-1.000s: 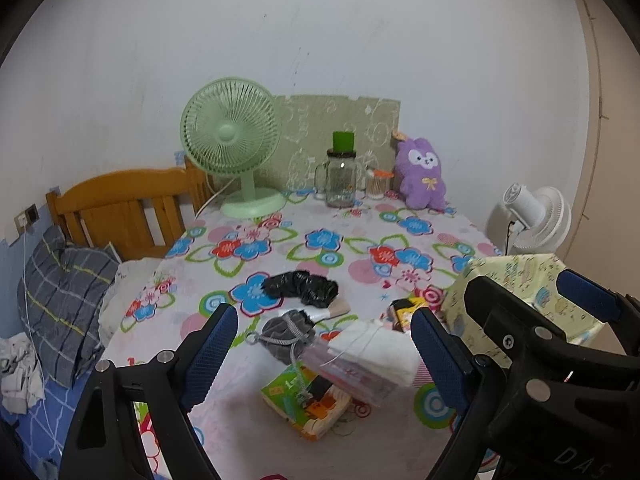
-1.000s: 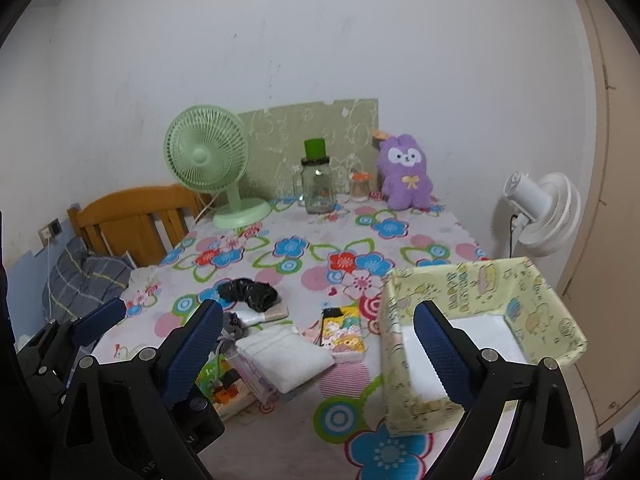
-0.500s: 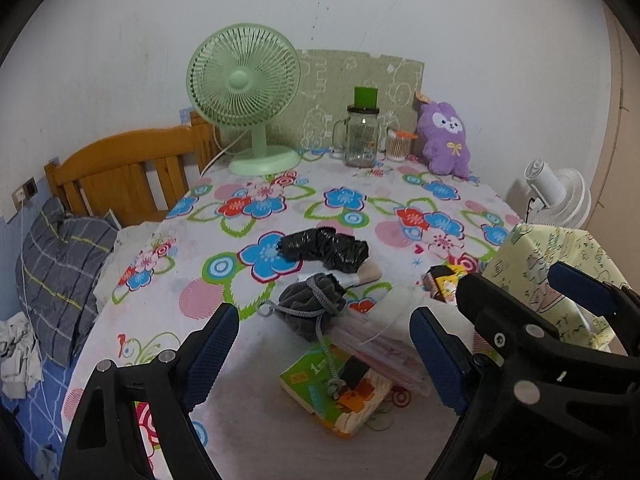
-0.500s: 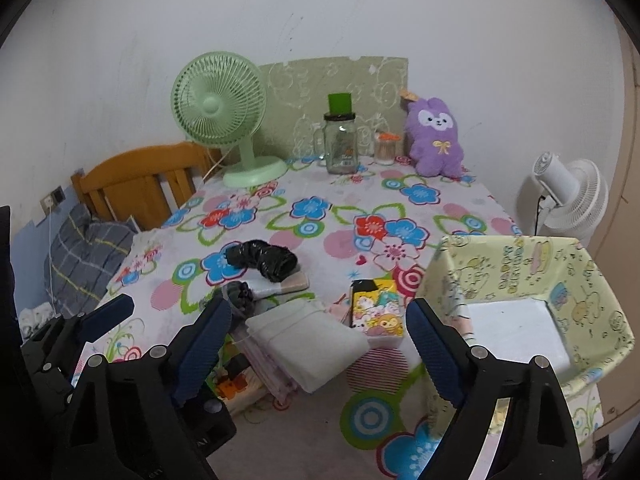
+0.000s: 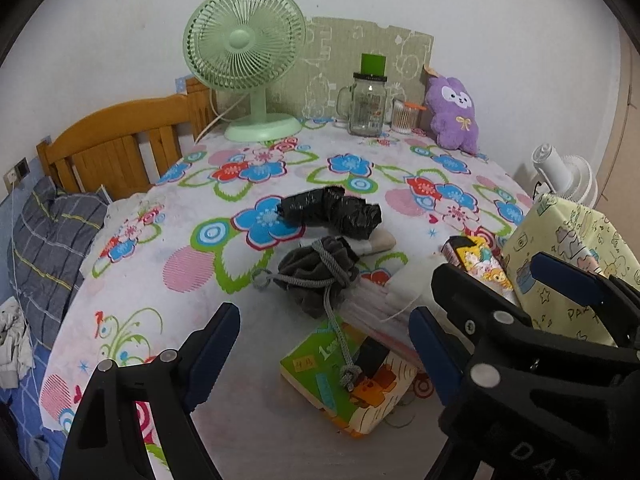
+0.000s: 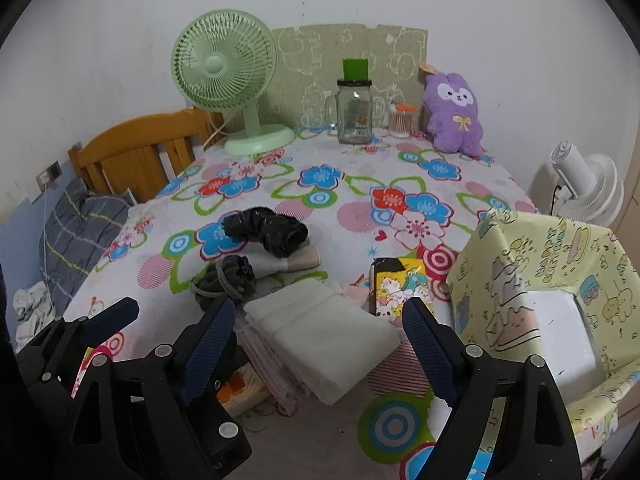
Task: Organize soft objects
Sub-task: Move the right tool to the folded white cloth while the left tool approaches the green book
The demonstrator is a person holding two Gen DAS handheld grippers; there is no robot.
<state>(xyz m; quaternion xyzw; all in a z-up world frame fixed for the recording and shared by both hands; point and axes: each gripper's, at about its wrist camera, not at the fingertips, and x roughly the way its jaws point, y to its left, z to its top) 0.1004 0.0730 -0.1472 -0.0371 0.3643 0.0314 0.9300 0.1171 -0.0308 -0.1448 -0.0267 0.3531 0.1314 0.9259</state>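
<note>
A table (image 5: 160, 320) under a flower-print cloth stands against a white wall, with a wooden headboard (image 5: 120, 148) and a grey plaid pillow (image 5: 52, 236) off its left side. Along the far edge stand a green desk fan (image 5: 248, 64), a glass mug jar (image 5: 366, 104) with a green lid, a small jar of cotton swabs (image 6: 401, 120) and a purple plush bunny (image 6: 454, 110). A white fan (image 6: 588, 184) shows past the right edge.

Much of the clutter overlaps. A cream-ended object lies mostly hidden beneath a black crumpled bundle (image 5: 332, 212); what it is cannot be told. A dark grey drawstring pouch (image 5: 316, 276) sits just in front, its cord trailing over a green picture book (image 5: 348, 380). The book is partly covered by a clear zip bag of pinkish cloth, on which rests a folded white cloth (image 6: 324, 340). Beside that lies a cartoon-printed card pack (image 6: 400, 284).

A yellow cartoon-print fabric box (image 6: 560, 264) stands at the table's right; its rim is cut off by the frame, and only a white floor shows inside.

The left gripper (image 5: 324, 344) hangs low over the book and pouch, fingers spread wide, holding nothing. The right gripper (image 6: 316, 332) hovers with its fingers apart on either side of the folded white cloth, not closed on it.
</note>
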